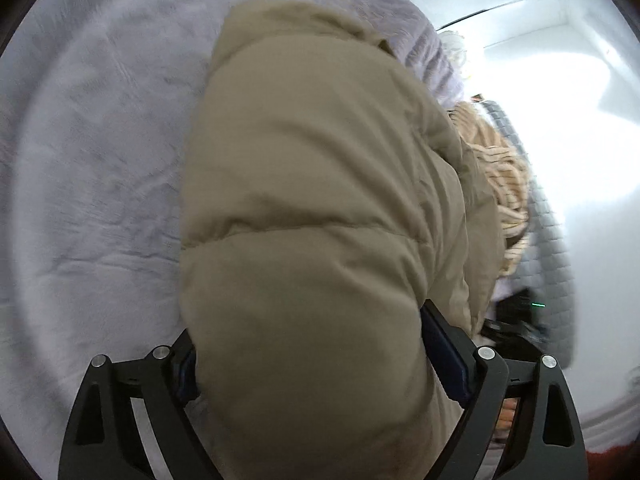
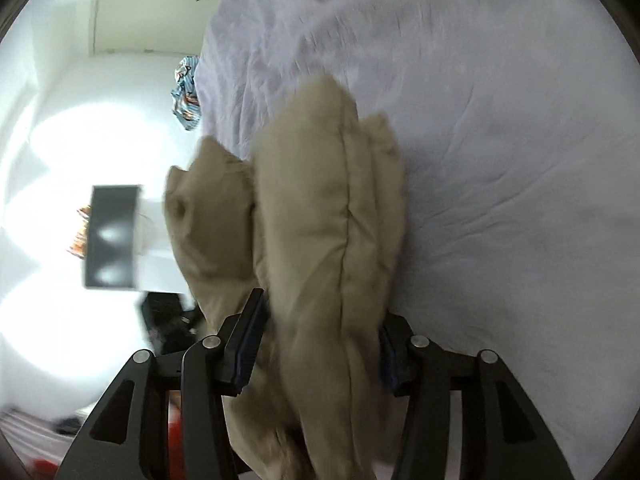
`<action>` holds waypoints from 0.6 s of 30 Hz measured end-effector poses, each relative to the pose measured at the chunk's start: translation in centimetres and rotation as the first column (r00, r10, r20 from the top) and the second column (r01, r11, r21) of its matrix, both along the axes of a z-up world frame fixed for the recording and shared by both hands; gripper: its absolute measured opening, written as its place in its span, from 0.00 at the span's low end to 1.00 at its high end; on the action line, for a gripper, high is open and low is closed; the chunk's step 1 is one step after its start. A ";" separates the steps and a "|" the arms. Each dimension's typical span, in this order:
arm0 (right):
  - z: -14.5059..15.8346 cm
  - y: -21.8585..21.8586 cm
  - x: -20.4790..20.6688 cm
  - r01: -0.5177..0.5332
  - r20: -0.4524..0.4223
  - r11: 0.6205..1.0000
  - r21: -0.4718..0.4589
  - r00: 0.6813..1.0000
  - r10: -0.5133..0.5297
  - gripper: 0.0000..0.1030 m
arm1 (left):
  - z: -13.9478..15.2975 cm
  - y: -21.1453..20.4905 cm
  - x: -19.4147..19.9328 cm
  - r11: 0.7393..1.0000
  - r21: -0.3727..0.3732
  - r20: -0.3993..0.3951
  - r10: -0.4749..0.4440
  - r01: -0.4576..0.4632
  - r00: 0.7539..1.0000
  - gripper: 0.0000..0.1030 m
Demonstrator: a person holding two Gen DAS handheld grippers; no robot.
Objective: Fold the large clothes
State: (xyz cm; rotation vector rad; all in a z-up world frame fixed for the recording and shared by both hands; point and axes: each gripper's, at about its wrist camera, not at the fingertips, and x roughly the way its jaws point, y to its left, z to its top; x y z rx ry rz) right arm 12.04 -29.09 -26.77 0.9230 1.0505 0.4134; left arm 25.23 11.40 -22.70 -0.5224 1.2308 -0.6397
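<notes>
Pale lilac bed cover [image 1: 92, 168], wrinkled, white wall behind; beige padded jacket [image 1: 320, 184] bunched above the bed; left tool [image 1: 308, 356] clamped on a thick fold of jacket; right tool [image 2: 320, 344] clamped on stacked jacket layers [image 2: 328, 220]; striped tan garment [image 1: 500, 176] beside the jacket

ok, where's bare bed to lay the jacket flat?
Left wrist view: bare bedspread left of the puffer jacket, out to the picture's edge. Right wrist view: open spread right of the jacket. Crowded along the bed's edge: striped fabric and the quilted grey cover. Left gripper and right gripper both clamp the jacket.
</notes>
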 end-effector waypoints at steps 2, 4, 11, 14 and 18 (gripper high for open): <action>2.2 -0.5 -2.0 0.016 0.053 0.997 -0.073 0.999 -0.012 0.52 | 1.6 0.1 -0.8 0.997 0.074 0.047 0.025 -0.029 0.999 0.90; 4.4 -0.8 -3.3 0.011 0.107 0.999 -0.043 0.994 -0.007 0.50 | 3.6 0.1 -1.7 0.988 0.142 0.124 0.040 -0.058 0.991 0.89; 4.8 2.0 -2.4 -0.100 0.078 0.995 0.019 0.992 0.099 0.50 | 10.1 -3.1 -2.2 0.989 0.130 0.278 0.025 -0.063 0.960 0.89; 2.6 4.0 -2.1 -0.131 0.021 0.990 -0.046 0.991 0.132 0.50 | 10.9 -5.4 -1.4 0.985 0.169 0.314 -0.038 -0.017 0.949 0.89; 0.6 5.7 -2.8 -0.155 -0.036 0.979 -0.136 0.988 0.151 0.23 | 10.4 -11.0 -0.2 0.973 0.230 0.306 -0.077 0.005 0.949 0.89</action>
